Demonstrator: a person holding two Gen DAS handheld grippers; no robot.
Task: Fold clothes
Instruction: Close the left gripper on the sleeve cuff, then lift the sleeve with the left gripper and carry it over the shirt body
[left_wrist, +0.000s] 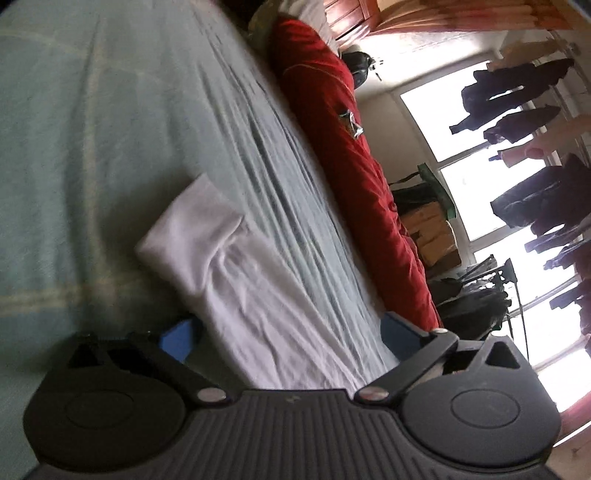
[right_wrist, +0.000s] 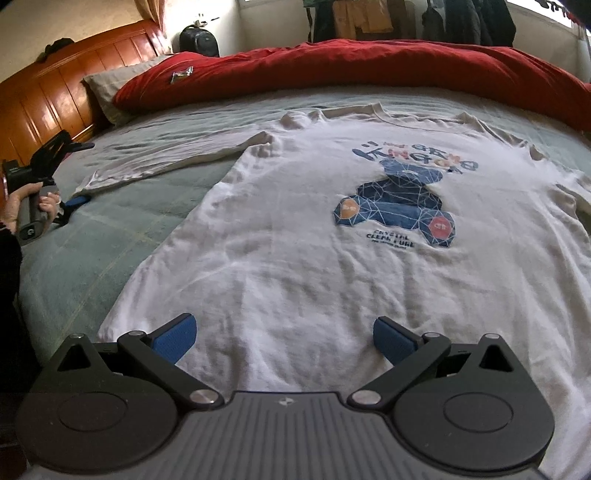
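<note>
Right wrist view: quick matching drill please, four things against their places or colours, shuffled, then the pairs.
1. T-shirt
2. Duvet
3. Headboard
4. Left tongs

A. Red, bunched along the far side of the bed
B. At the tip of the left sleeve
C. White, spread flat, print up
D. Brown wood, at the left

Pairs: 1-C, 2-A, 3-D, 4-B

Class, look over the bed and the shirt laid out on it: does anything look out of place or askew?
Mostly tidy. The white T-shirt lies flat, print up, though wrinkled. One oddity: a small dark-and-silver wrapper-like item sits on the red duvet, unrelated to folding. Both grippers, left and right, are open.
</note>
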